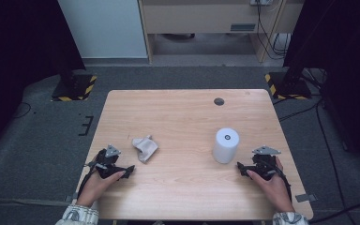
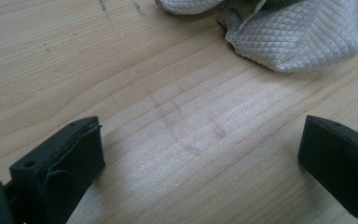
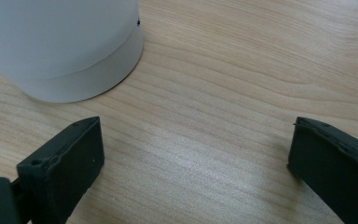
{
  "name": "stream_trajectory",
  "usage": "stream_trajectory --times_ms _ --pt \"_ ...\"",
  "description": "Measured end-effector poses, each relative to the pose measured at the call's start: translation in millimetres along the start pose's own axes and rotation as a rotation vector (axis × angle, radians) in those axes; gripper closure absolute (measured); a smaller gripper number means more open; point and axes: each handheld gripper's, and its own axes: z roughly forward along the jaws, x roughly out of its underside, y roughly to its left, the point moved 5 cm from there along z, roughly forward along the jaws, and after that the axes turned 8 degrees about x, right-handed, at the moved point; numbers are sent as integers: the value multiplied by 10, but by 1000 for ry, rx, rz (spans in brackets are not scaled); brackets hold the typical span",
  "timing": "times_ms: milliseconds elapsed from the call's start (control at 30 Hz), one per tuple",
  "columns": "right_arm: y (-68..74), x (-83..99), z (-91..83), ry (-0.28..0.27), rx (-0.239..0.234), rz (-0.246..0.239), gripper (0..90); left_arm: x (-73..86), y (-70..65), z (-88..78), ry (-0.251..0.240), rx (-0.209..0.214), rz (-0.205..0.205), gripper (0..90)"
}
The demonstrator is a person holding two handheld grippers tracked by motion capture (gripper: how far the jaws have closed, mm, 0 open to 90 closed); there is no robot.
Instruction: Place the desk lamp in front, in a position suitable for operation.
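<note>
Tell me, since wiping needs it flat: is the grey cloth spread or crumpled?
Crumpled: the grey cloth sits bunched in folds on the table.

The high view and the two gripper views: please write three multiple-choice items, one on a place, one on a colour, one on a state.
1. Where does the crumpled cloth lie?
A. near the left gripper
B. on top of the cylinder
C. on the floor

2. What colour is the cylinder?
A. red
B. white
C. black

3. How do the jaws of the right gripper stand?
A. shut on the cylinder
B. shut on the cloth
C. open, with bare table between them

Key: 1 A, the cloth lies just beyond that gripper; 2 B, its wall and top look white; 3 C, the right gripper view shows wood between the jaws.
</note>
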Motion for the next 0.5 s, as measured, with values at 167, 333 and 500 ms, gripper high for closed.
stream_trajectory --times_ms 167,333,500 --pt "4 -1 2 3 6 6 31 -3 -21 5 1 3 2 0" --pt "6 -1 -11 17 1 3 36 -16 -43 20 2 9 9 0" --pt "28 -14 -52 35 -25 0 45 -17 -57 22 5 12 12 0"
